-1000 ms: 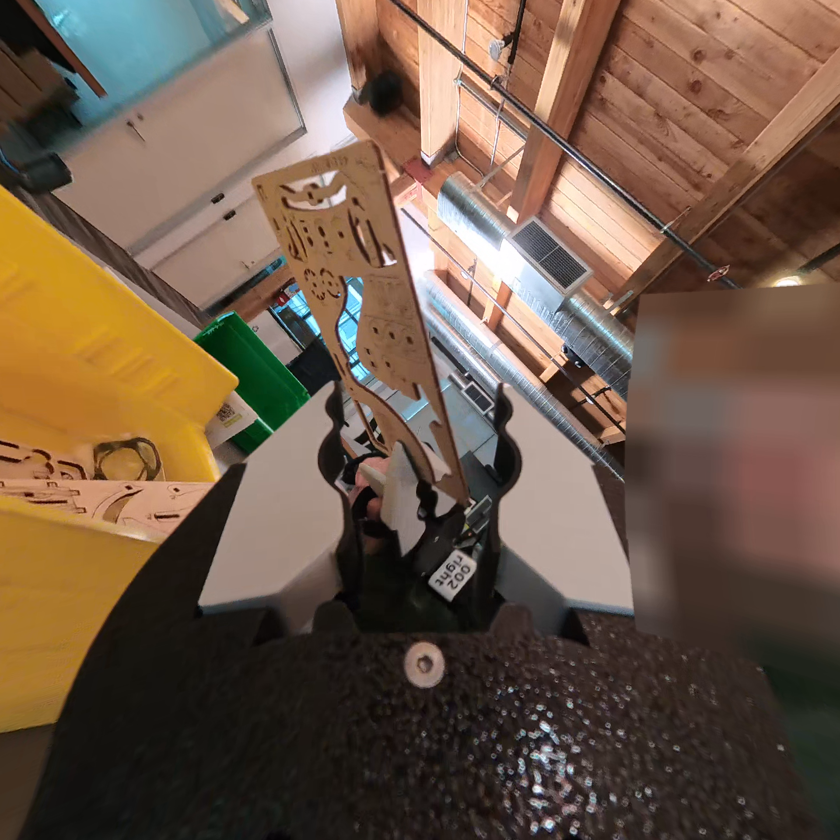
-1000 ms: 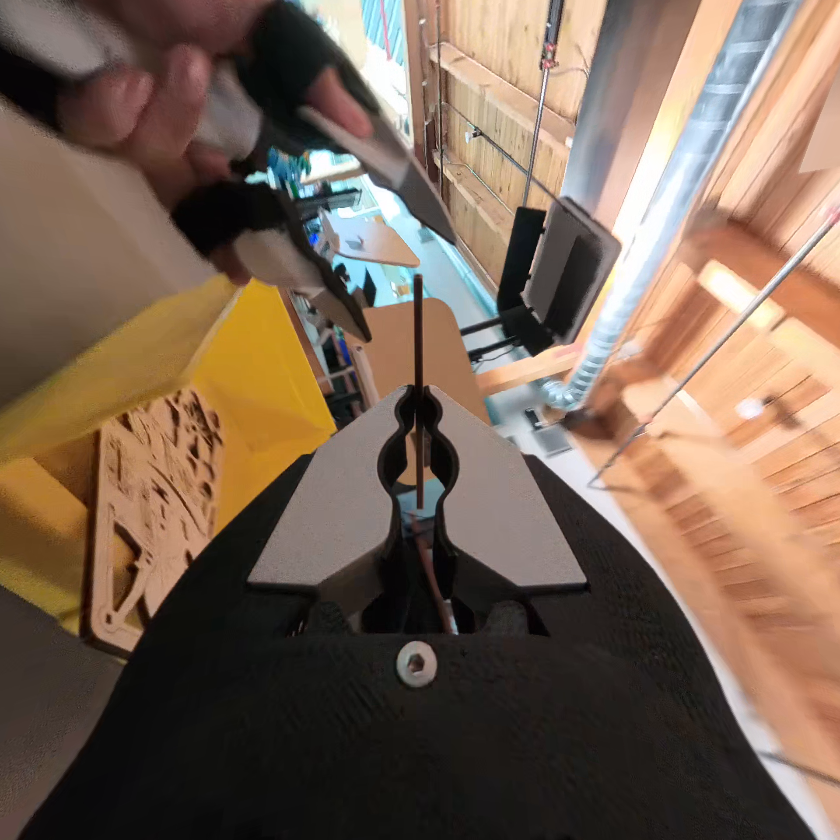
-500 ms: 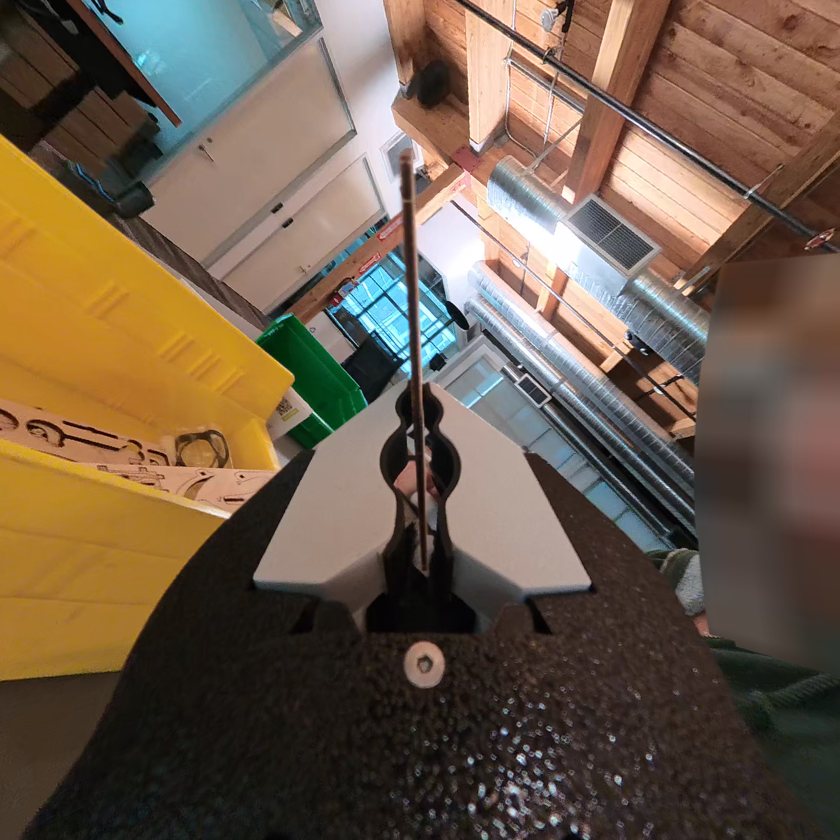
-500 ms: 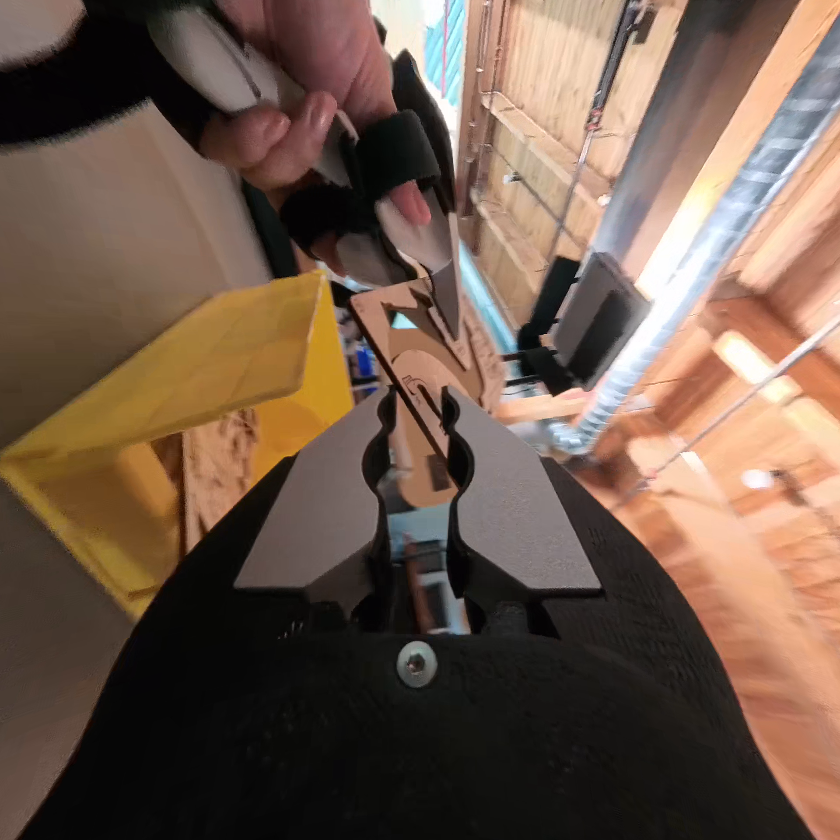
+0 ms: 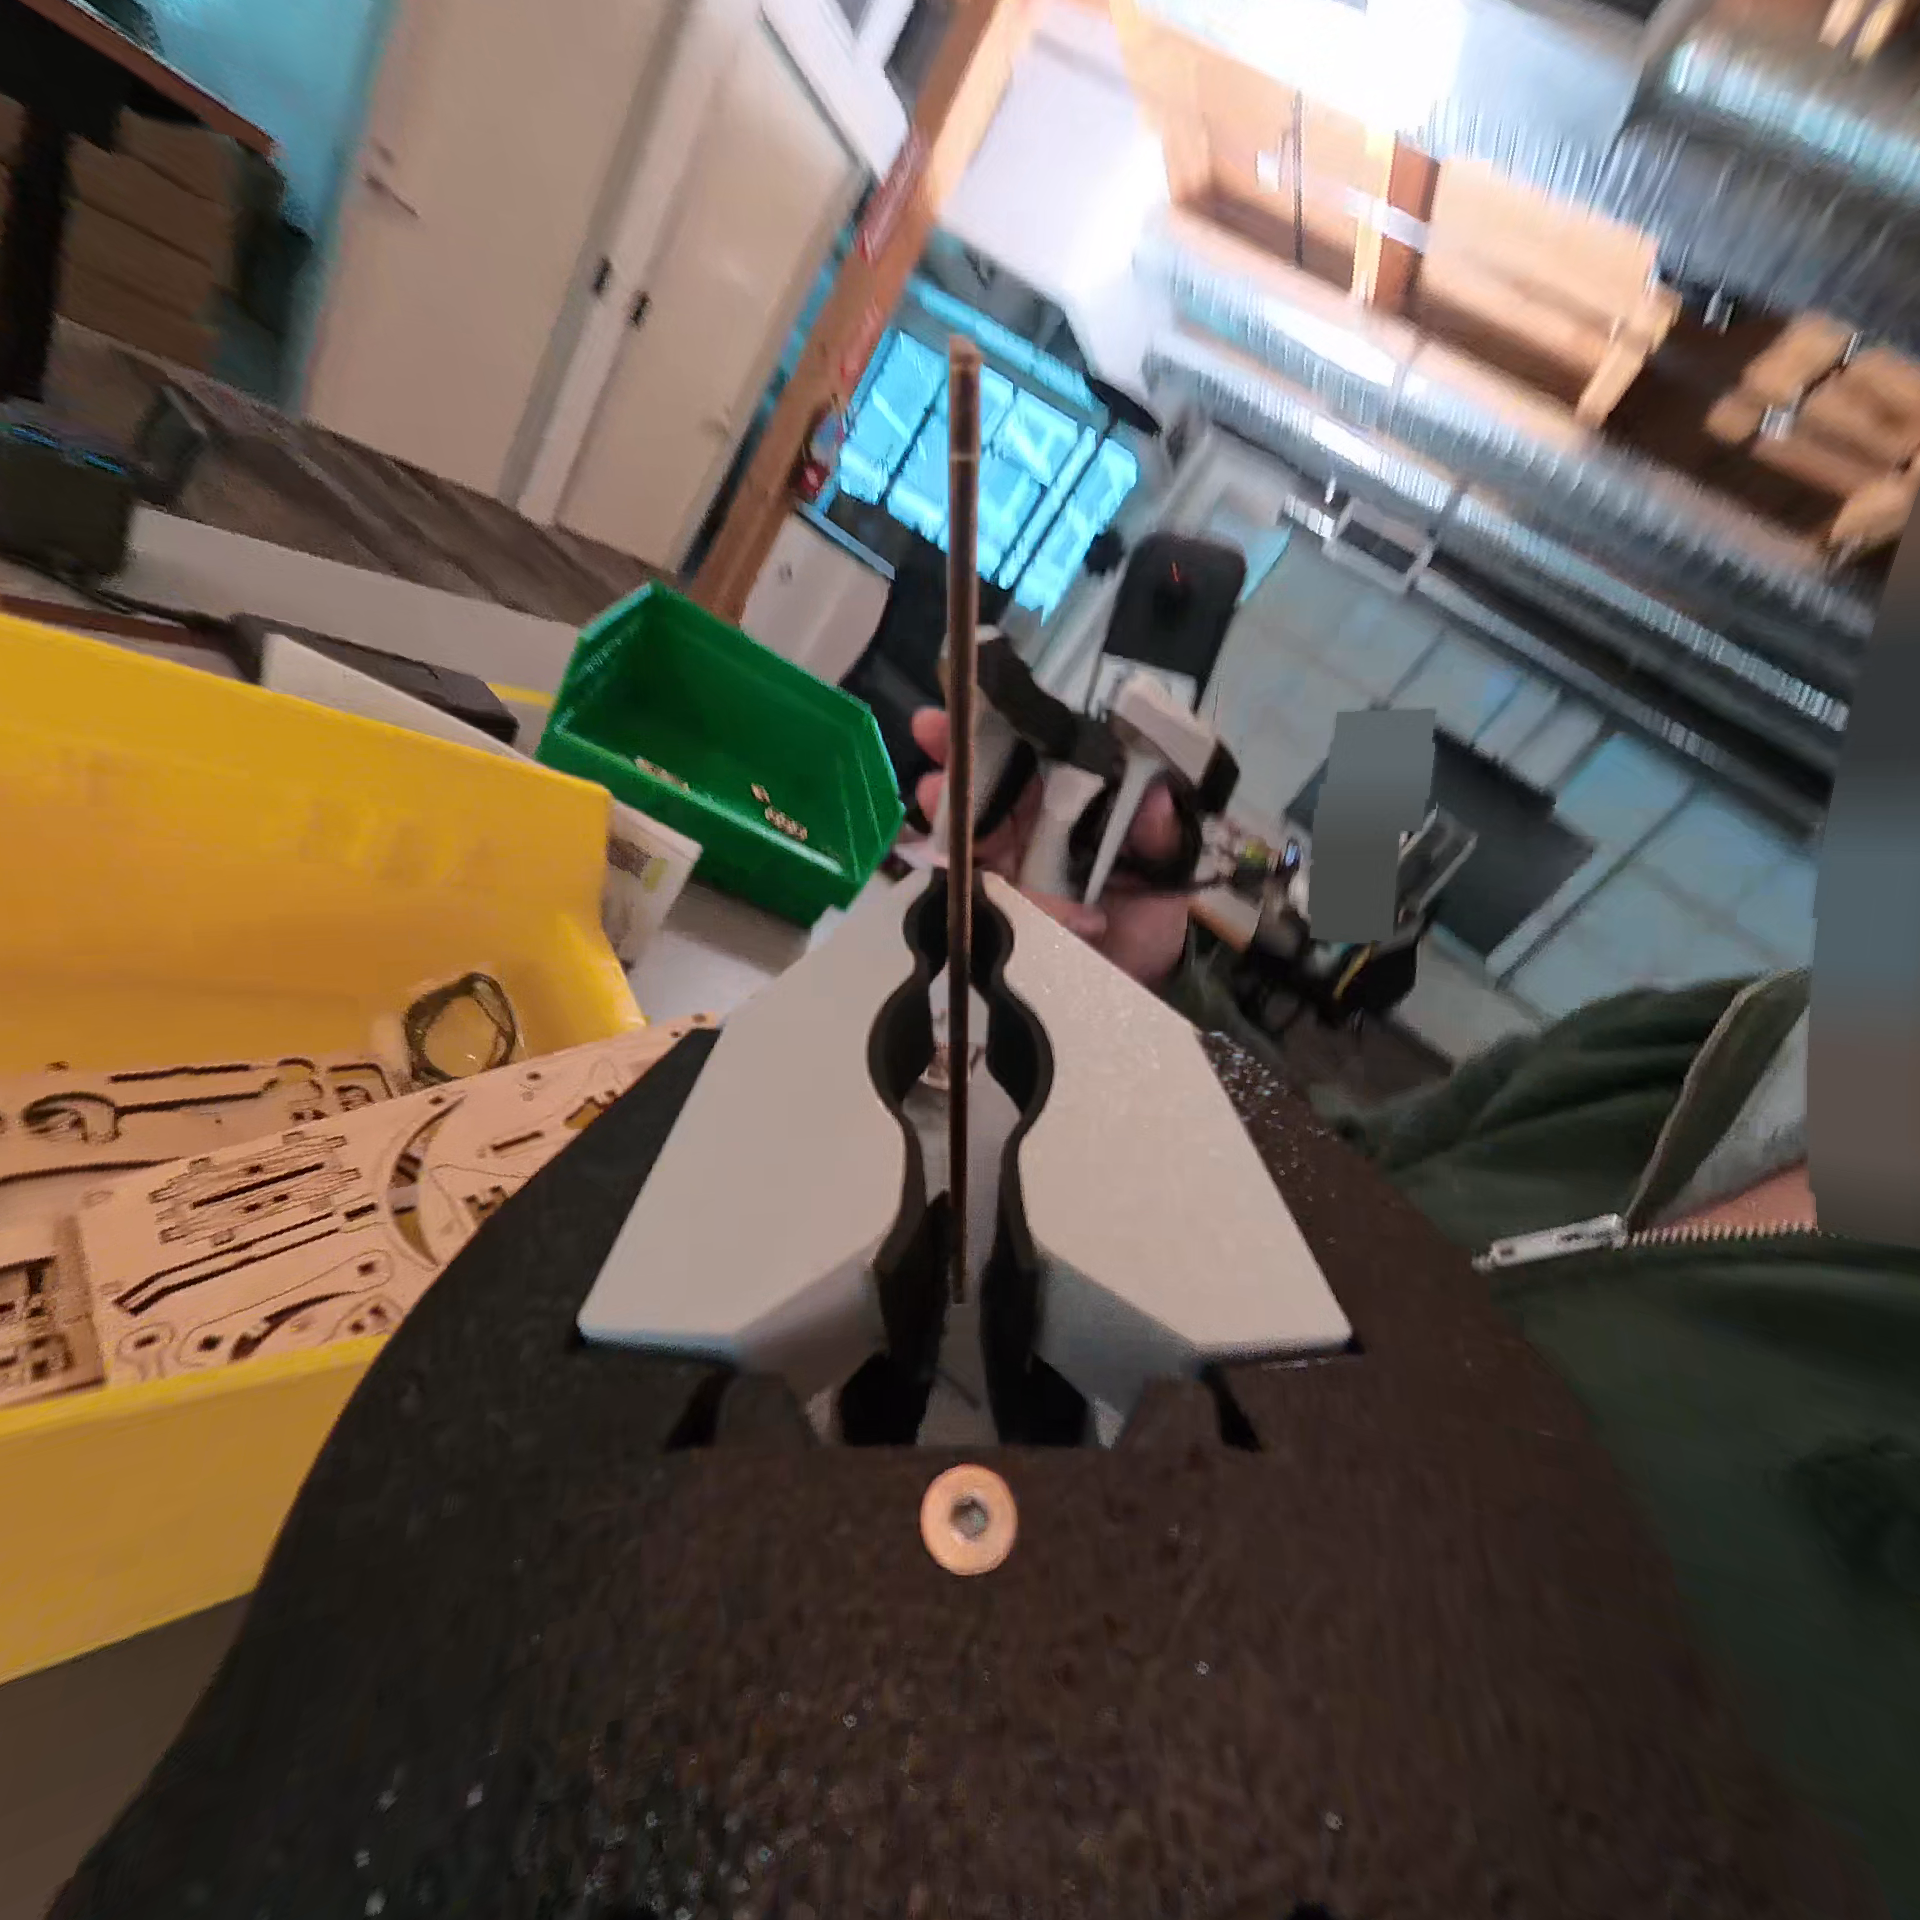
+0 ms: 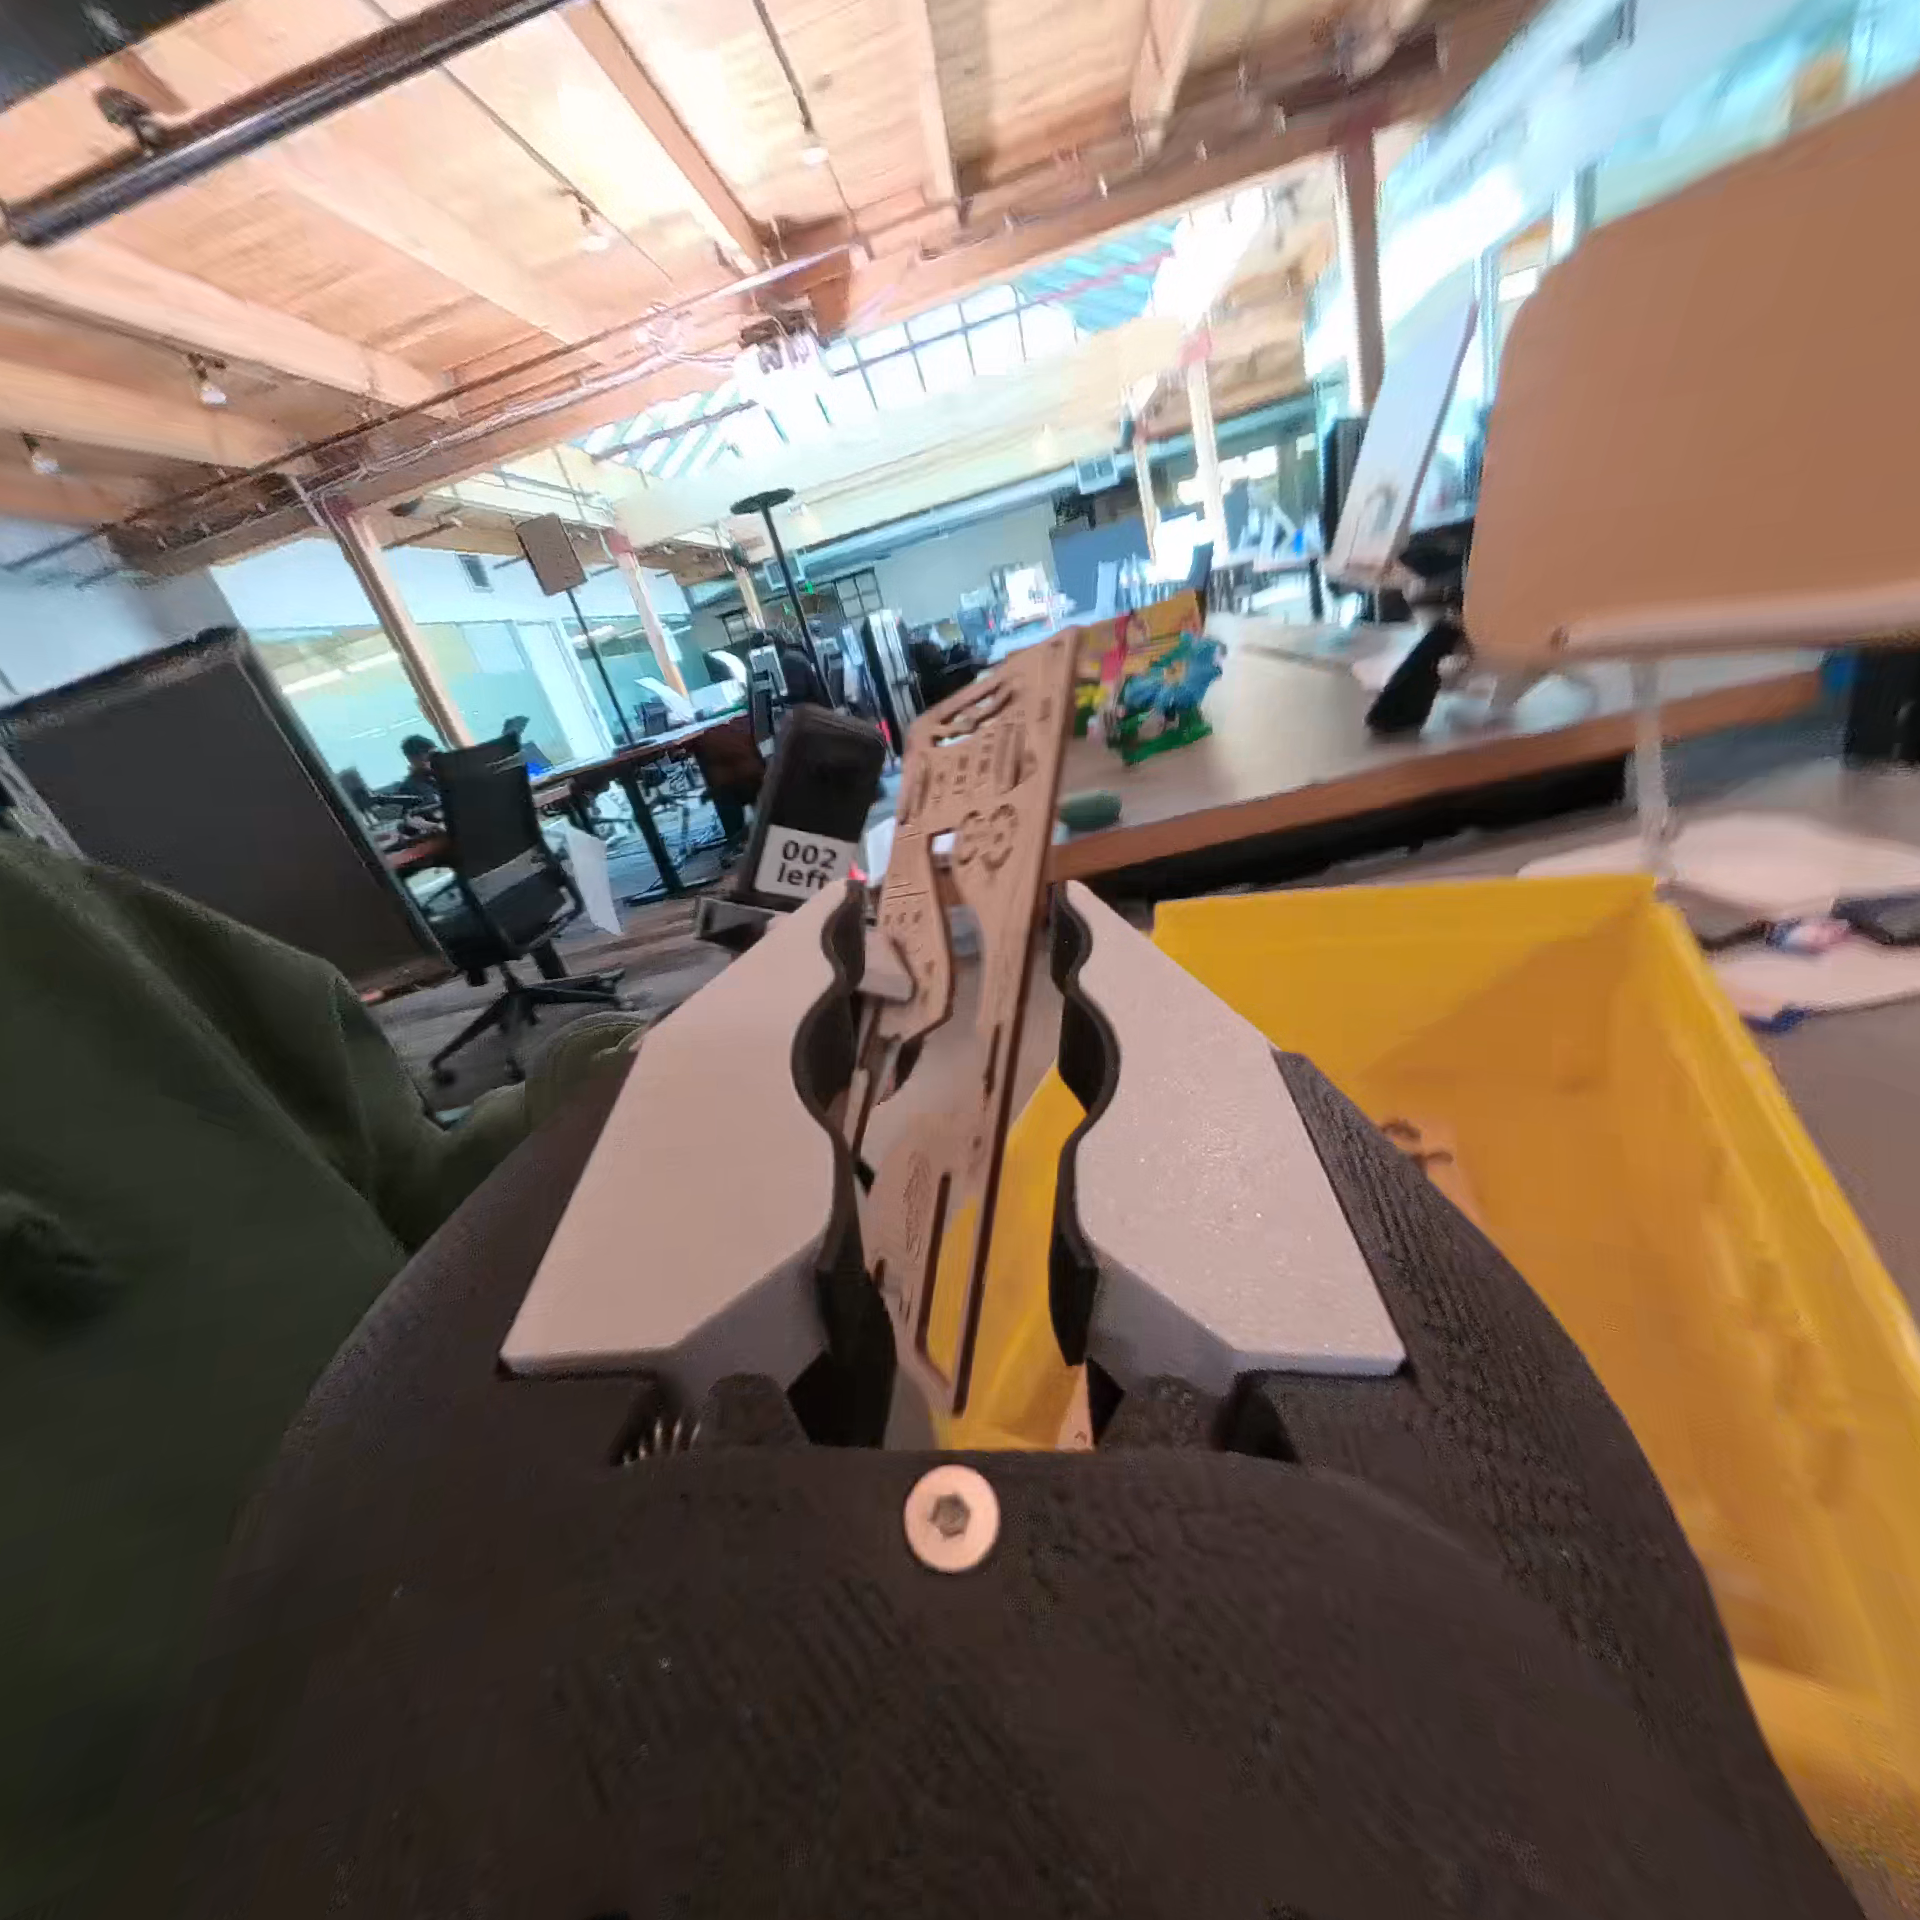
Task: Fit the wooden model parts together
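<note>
One wooden sheet (image 5: 962, 790) now in left tool (image 5: 962, 1039).

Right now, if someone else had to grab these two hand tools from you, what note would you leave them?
Left gripper: shut on a laser-cut wooden sheet, held upright, edge-on to its camera.
Right gripper: open, its fingers either side of that sheet, not clamping it.
More cut sheets lie in the yellow bin.
Done: one sheet picked up. No joined parts are visible.
Left: free the parts and fit them together.
</note>
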Motion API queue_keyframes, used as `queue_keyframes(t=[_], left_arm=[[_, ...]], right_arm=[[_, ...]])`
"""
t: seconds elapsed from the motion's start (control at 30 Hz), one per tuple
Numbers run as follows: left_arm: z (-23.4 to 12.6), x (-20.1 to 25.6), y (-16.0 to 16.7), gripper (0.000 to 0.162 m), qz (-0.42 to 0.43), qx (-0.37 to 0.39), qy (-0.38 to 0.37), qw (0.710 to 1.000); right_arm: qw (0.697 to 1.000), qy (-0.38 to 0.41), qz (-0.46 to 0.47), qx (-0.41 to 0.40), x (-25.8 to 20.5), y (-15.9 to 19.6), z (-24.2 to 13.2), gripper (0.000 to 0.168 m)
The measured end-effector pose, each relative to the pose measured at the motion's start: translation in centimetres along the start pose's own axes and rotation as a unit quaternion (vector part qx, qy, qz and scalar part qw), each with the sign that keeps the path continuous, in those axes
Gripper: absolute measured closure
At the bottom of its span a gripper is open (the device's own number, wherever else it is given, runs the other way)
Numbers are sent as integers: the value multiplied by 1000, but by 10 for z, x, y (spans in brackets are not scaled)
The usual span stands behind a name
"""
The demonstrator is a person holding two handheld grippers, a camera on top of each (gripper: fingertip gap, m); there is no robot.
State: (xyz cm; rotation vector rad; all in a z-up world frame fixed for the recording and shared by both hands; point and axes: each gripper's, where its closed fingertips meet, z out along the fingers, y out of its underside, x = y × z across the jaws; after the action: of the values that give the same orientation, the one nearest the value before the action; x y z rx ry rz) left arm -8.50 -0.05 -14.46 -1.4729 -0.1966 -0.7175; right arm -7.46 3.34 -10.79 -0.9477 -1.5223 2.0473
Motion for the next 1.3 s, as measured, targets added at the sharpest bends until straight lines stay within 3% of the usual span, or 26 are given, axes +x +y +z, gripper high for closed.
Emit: queue_keyframes(t=[0.13,0.2,0.3,0.37,0.43,0.5,0.63,0.87,1.07,1.3], left_arm=[[20,23,21,161,52,-79,9,995],[26,30,25,161,60,-90,14,994],[35,36,29,161,61,-91,21,994],[45,44,29,157,69,-78,36,994],[55,56,25,132,69,-49,63,994],[64,67,22,135,59,-33,90,994],[88,76,37,162,52,-60,100,992],[127,92,72,161,103,-127,69,984],[147,103,100,161,115,-162,63,978],[162,100,123,162,200,-199,7,959]], right_arm=[[999,-22,22,-26,-11,1,-4,139],[999,-30,26,-35,-15,2,-10,158],[997,-56,51,-28,-24,0,-24,164],[995,-70,67,-11,-30,-5,-32,167],[995,-70,73,-10,-34,-4,-43,168],[994,-69,78,-9,-38,-3,-55,168],[994,-68,83,10,-50,-5,-84,167],[1000,6,12,0,-55,5,-129,160],[1000,9,-11,-1,-63,19,-171,163],[998,46,-45,2,-54,36,-191,160]])
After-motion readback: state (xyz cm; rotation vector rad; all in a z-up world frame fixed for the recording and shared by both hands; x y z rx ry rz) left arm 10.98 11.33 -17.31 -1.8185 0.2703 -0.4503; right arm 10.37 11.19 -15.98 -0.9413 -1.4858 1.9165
